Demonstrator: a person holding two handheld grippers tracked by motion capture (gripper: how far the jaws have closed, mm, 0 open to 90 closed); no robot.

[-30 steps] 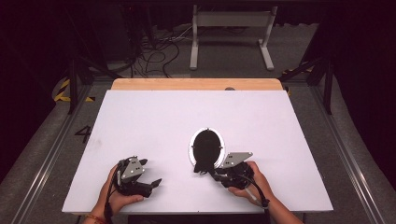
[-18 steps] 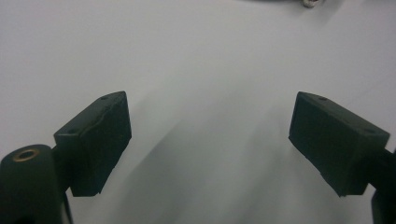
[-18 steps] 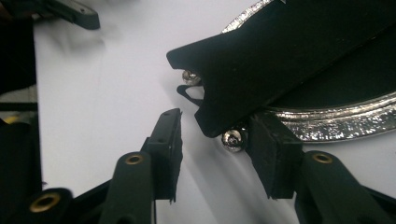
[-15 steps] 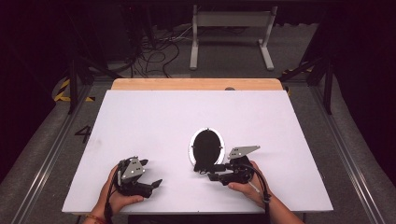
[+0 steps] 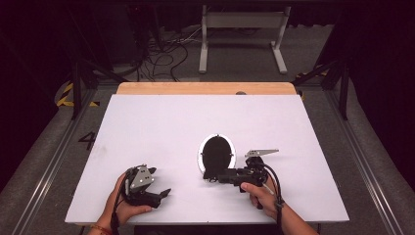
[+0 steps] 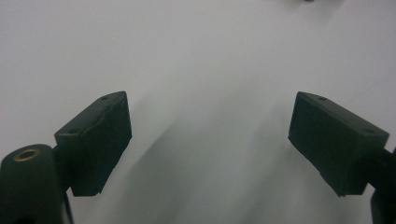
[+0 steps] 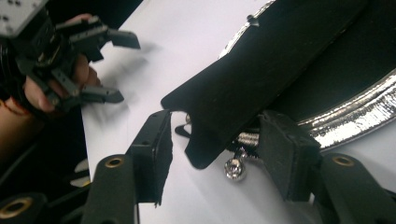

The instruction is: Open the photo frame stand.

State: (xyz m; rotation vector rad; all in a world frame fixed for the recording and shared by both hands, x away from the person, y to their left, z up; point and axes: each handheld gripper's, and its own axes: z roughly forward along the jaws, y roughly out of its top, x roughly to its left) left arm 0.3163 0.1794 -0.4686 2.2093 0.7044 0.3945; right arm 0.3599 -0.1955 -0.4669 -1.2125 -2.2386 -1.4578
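Your right gripper has just been opening, jaws released around the black strap of the round mirror near the surface's front edge; your left gripper rests open

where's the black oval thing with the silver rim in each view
high view: black oval thing mid-table, by the right tool
right gripper view: upper right, flap between jaws that have just been opening
left gripper view: white table past the left tool
shared landmark: the white table
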